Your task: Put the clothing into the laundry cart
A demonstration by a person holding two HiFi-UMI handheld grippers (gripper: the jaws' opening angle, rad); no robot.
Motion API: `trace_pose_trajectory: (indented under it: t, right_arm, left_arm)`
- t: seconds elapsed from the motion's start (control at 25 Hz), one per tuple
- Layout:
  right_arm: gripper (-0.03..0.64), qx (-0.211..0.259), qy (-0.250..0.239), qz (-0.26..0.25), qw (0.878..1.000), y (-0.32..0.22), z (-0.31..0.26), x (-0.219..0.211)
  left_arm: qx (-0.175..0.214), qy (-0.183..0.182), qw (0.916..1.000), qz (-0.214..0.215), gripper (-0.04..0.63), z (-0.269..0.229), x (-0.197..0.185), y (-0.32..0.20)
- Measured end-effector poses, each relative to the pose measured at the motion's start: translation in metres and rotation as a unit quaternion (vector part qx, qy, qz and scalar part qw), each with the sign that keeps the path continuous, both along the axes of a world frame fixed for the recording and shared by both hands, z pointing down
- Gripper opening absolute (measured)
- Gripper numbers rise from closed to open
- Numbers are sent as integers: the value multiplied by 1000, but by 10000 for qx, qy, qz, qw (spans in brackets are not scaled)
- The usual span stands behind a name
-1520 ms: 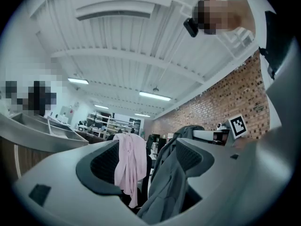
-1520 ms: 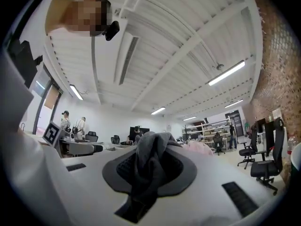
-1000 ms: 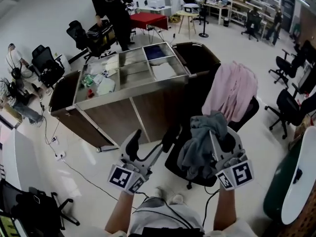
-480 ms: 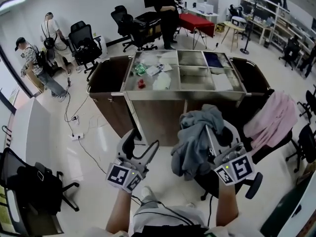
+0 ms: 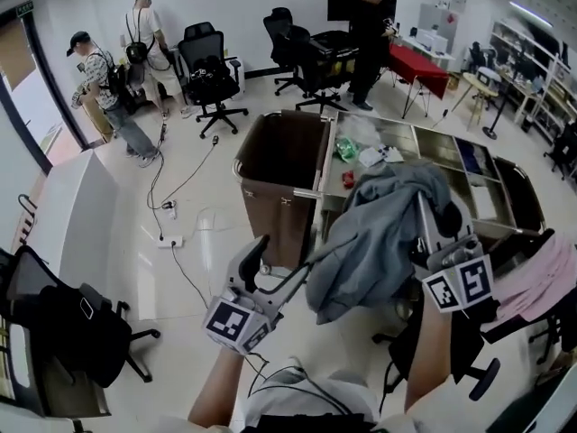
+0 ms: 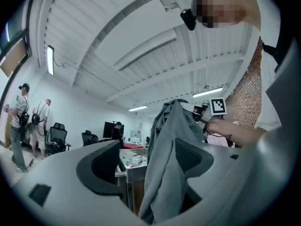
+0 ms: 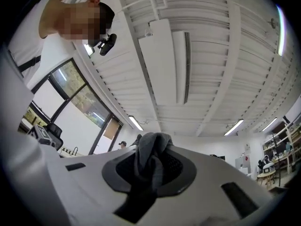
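A grey garment [image 5: 379, 233] hangs in the air in front of me, bunched at its top between the pads of my right gripper [image 5: 424, 204], which is shut on it. The right gripper view shows the cloth [image 7: 149, 161] squeezed in that gripper [image 7: 150, 166]. My left gripper [image 5: 278, 264] is open, low and to the left, its jaws pointing at the garment's hanging left edge [image 6: 167, 164] without pressing on it. The laundry cart's brown bin [image 5: 270, 215] stands open just beyond and left of the garment. The cart's steel top [image 5: 433, 147] runs off to the right behind it.
A pink garment [image 5: 545, 278] lies on a black chair at the right edge. Cables [image 5: 171, 215] trail over the floor left of the cart. A white desk [image 5: 68, 224] and a black chair [image 5: 63, 332] stand at the left. People [image 5: 99, 79] and office chairs [image 5: 212, 70] are at the back.
My view has swung left, so the pink garment's chair slid to the right edge and the cart's left brown bin is now ahead. The right gripper has raised the grey garment higher.
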State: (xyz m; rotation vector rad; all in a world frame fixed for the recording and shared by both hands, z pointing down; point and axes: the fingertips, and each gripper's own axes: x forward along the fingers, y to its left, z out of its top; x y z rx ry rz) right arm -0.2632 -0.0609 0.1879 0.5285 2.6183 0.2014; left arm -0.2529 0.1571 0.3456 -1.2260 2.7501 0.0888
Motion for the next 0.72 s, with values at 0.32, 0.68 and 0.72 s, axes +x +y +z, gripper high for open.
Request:
trace_pose_trajectory:
  t: [0.32,0.68,0.72]
  right_arm:
    - [80,113,-451,-387,9982,86,-96,-161]
    - [80,-127,-1026,-640,9926,108,-214,-332]
    - [80,-103,-985,-693,9927,114,-213,-352]
  left_arm:
    - [128,-23,9985,-525,348,-2,-58,69]
    - [211,-278,9919,-1223,348,-16,-162,101]
    - [321,-264,9915,-1236,348,-19,-177,102]
